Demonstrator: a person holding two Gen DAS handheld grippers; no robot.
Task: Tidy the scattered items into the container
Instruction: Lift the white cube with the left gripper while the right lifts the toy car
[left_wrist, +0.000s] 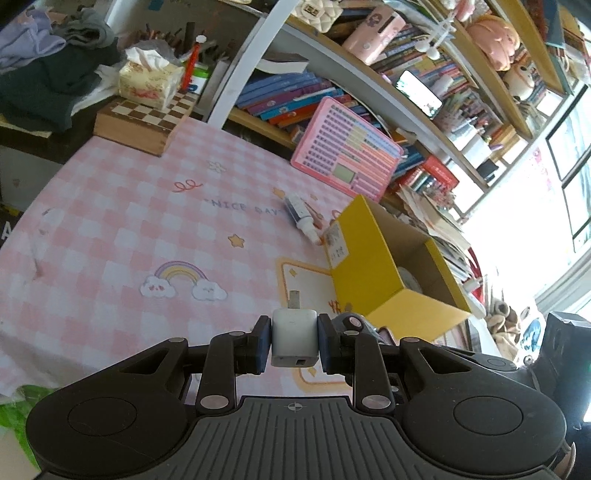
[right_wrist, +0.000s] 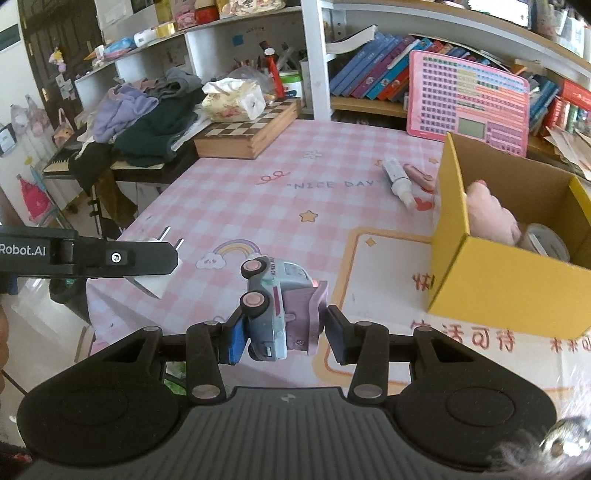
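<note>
We count two grippers: the left gripper and the right gripper. One white charger plug and one toy truck, each a single item. On the pink checked tablecloth at the far side, one white tube and one pink flat item beside it. One yellow cardboard box on the right; inside we see one pink plush thing and one roll; more may be hidden. Far left: one chessboard box, one tissue pack, one heap of clothes. One pink keyboard toy. Books on the shelves are too many and too blurred to count.
</note>
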